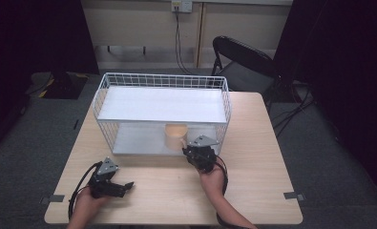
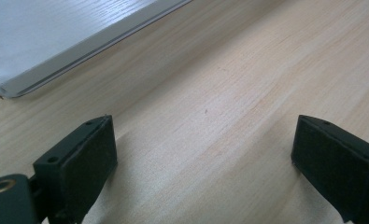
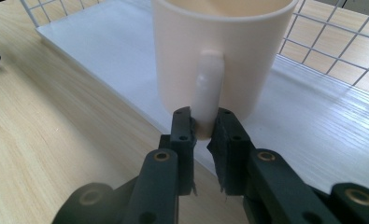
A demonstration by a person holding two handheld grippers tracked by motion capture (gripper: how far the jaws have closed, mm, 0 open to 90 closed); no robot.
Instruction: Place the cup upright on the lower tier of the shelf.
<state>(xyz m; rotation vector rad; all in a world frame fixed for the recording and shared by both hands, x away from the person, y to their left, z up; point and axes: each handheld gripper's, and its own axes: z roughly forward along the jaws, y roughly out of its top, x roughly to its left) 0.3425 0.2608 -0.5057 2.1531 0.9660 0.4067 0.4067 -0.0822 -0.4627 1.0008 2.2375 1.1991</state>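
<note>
A cream mug (image 1: 175, 136) (image 3: 219, 51) stands upright on the lower white shelf (image 3: 313, 116) of a white wire rack (image 1: 162, 83), near the shelf's front edge, with its handle (image 3: 208, 91) facing me. My right gripper (image 1: 195, 151) (image 3: 203, 128) is shut on the lower part of that handle, its black pads (image 3: 181, 126) pinching it from both sides. My left gripper (image 1: 124, 186) (image 2: 203, 154) rests low over the bare wooden table (image 2: 229, 93) at the front left, open, with nothing between its pads (image 2: 95, 158).
The rack has an upper white shelf (image 1: 162, 105) above the mug and wire sides (image 3: 331, 42) around it. A black folding chair (image 1: 243, 64) stands behind the table's far right corner. Tape marks (image 1: 293, 195) sit near the table's front corners.
</note>
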